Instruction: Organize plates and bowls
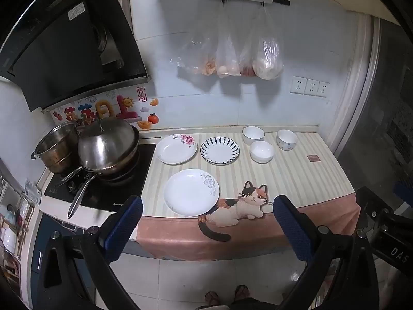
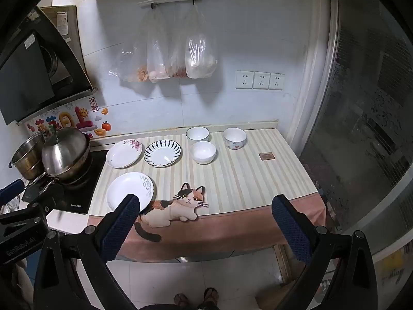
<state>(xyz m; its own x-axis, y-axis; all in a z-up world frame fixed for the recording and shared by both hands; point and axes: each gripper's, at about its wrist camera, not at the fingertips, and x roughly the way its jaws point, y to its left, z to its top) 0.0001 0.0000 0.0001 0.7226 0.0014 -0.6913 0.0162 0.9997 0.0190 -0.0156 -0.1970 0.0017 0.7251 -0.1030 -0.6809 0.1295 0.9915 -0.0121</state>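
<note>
**A:** Left wrist view first. What step are we at?

**B:** The very start, I'd judge. The left gripper hangs back from the counter's edge, jaws spread wide, holding nothing. On the striped cat-print tablecloth nothing is stacked: the white plate with a grey flower lies nearest, at about six o'clock of the group; the white plate with pink blossoms at ten; the white plate with dark blue rays at twelve.

**A:** And the bowls?

**B:** Toward two o'clock: a white bowl with a dark rim, a plain white bowl just beside it, and a white bowl with small flowers apart on the right.

**A:** Right wrist view?

**B:** The right gripper is likewise wide open and empty, short of the cloth. The bowls sit at its twelve o'clock.

**A:** Next move?

**B:** Probably reach forward and pinch a rim. The plates are shallow, glossy and likely slippery, so a low, angled approach seems wise.
</note>
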